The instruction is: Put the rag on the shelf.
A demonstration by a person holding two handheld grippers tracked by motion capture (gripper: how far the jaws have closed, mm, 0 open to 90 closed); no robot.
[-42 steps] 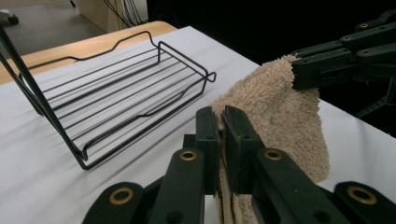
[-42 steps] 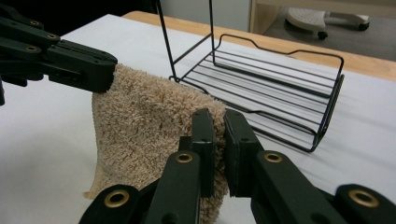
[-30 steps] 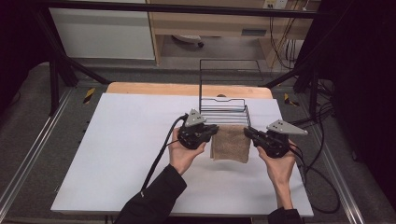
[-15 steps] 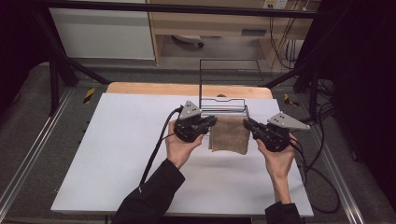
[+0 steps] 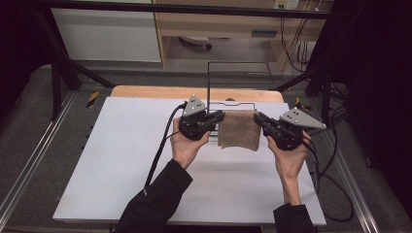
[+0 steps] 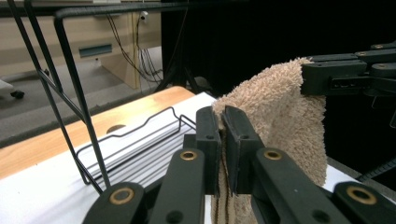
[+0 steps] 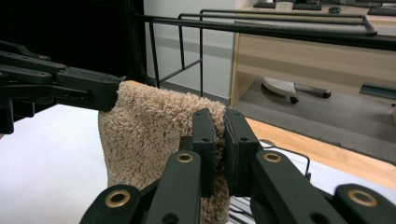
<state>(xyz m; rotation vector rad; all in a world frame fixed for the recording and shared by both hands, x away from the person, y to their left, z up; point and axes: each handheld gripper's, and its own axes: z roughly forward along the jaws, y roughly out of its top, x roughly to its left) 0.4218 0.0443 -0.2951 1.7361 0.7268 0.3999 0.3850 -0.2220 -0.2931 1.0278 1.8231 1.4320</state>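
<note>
A small brown towel (image 5: 239, 129) hangs in the air above the white counter (image 5: 121, 160), held up between two grippers; the left gripper (image 5: 216, 117) has its fingers (image 6: 208, 135) pinched tight on the towel's left top corner; the right gripper (image 5: 258, 118) has its fingers (image 7: 204, 135) pinched tight on the right top corner; the towel droops down from both. A black wire rack (image 5: 233, 104) stands on the far side of the counter, just behind the towel; I cannot tell if anything is in it.
</note>
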